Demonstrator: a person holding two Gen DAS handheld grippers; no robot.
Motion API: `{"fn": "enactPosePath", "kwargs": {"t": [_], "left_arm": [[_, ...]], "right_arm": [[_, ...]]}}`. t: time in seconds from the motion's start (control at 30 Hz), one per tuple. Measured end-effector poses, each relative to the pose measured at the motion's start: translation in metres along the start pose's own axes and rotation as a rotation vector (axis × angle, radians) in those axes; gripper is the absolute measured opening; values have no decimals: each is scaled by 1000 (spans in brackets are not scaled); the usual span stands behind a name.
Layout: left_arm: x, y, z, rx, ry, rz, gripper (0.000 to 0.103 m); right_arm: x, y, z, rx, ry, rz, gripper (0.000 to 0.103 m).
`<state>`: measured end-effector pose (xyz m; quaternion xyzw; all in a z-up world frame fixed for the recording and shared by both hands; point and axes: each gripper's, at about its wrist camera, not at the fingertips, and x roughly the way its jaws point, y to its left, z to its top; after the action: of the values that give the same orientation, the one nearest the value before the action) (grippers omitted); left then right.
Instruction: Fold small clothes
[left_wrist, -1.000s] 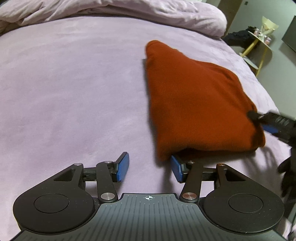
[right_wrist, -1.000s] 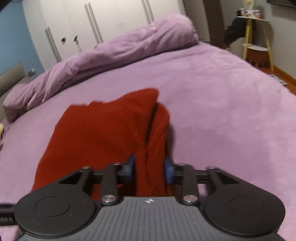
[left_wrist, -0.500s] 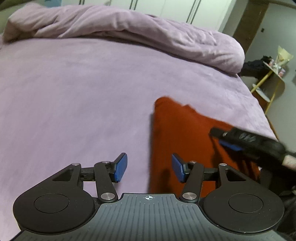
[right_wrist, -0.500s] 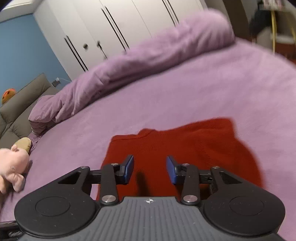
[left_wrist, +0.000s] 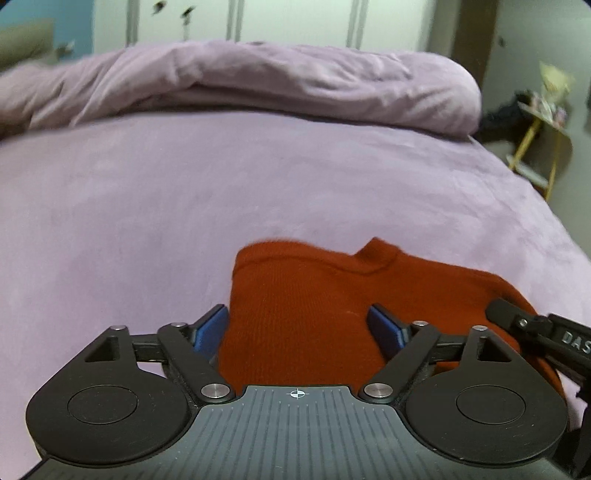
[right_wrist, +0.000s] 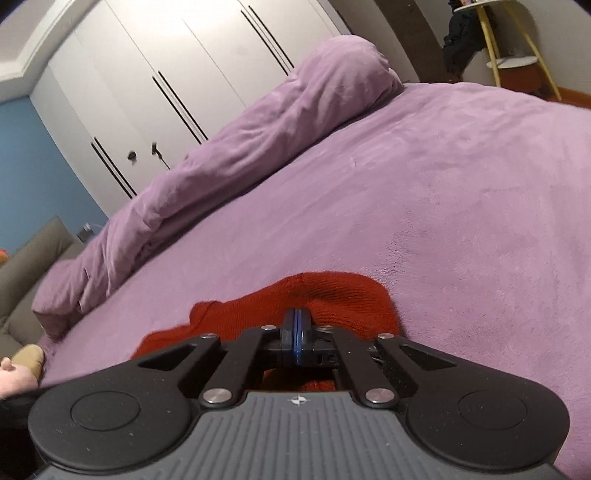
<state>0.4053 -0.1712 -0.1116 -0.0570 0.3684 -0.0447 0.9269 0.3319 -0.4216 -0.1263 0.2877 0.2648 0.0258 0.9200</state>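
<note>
A: Okay, where's the red sweater (left_wrist: 314, 314) from the left gripper (left_wrist: 297, 328)?
B: Dead ahead at 12 o'clock on the purple bed (left_wrist: 147, 206), folded, long axis running 9 to 3. Jaws spread wide, holding nothing.
A: Right gripper (right_wrist: 296, 341)?
B: Pads pressed together, nothing visibly between them, sweater just beyond. Left looks better centred, I'd say.

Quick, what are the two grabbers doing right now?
Left gripper: open over the red sweater, holding nothing.
Right gripper: shut, nothing visibly between its pads.
</note>
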Motion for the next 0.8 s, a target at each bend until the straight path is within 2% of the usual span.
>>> {"fn": "enactPosePath", "kwargs": {"t": [0.1, 0.2, 0.27, 0.37, 0.47, 0.5, 0.53, 0.57, 0.6, 0.67, 0.73, 0.8], "left_arm": [[9, 19, 0, -116, 18, -51, 90], [3, 15, 0, -91, 14, -37, 91], [-3, 20, 1, -91, 36, -54, 91], [-22, 39, 3, -115, 92, -123, 91], [-52, 64, 1, -113, 129, -203, 90], [-62, 75, -1, -111, 144, -243, 88], [-69, 84, -4, -114, 166, -281, 88], [-73, 94, -9, -126, 196, -326, 87], [-75, 104, -15, -156, 234, -386, 87], [-71, 118, -24, -236, 289, -464, 86], [-61, 123, -30, -310, 310, -478, 85], [-53, 122, -31, -367, 309, -501, 85]], "right_arm": [[10, 4, -1, -17, -5, 0, 0], [13, 8, 3, -28, 4, -6, 0], [13, 4, 5, -3, 8, 15, 0], [9, -7, 11, 71, 26, 64, 0], [-13, -7, 18, 53, 66, 41, 1], [-28, -8, 19, 43, 80, 41, 15], [-41, -12, 18, 45, 86, 49, 23], [-57, -19, 17, 60, 88, 78, 56], [-68, -27, 16, 78, 101, 72, 98], [-81, -47, 15, 115, 167, 54, 95], [-78, -69, 15, 190, 272, 143, 95], [-77, -77, 18, 249, 291, 188, 92]]}}
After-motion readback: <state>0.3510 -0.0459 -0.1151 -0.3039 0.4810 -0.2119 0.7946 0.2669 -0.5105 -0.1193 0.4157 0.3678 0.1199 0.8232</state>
